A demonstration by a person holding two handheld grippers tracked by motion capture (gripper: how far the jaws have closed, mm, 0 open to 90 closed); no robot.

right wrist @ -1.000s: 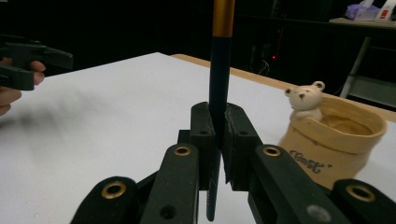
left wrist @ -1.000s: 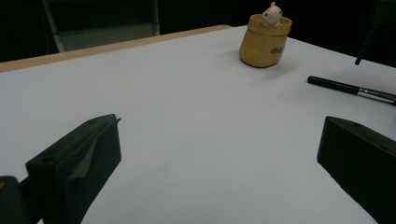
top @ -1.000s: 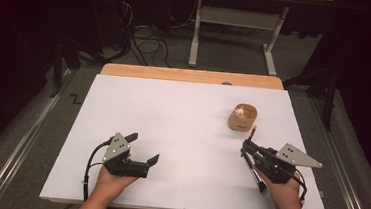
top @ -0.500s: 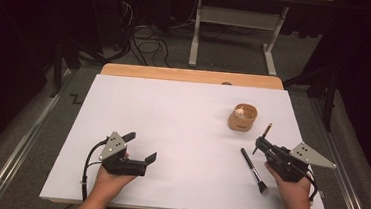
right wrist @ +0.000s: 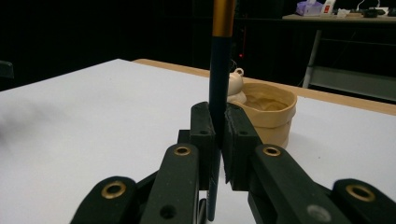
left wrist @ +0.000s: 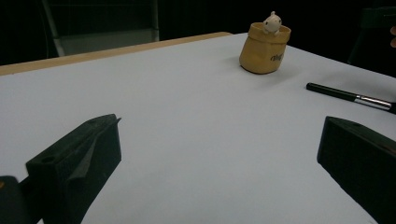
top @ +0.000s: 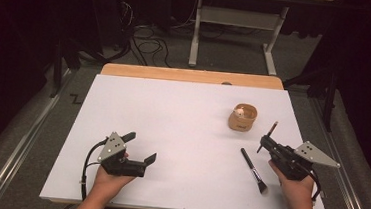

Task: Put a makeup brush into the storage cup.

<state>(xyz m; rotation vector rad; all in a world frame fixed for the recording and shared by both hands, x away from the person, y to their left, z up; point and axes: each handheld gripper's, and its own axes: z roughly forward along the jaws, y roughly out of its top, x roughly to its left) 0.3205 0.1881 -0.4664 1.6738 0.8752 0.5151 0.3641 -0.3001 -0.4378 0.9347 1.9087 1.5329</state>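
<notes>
White table [top: 172, 118], pencil [right wrist: 217, 93] upright between right hand-held gripper [right wrist: 218, 135] pads.

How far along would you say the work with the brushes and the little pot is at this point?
Done: the right gripper has picked up a dark pencil-like brush and holds it upright. In hand: it sits near the tan pot, not yet inside. Left: probably dropping it in, then fetching the black brush lying on the table. The left gripper is open and idle.
</notes>
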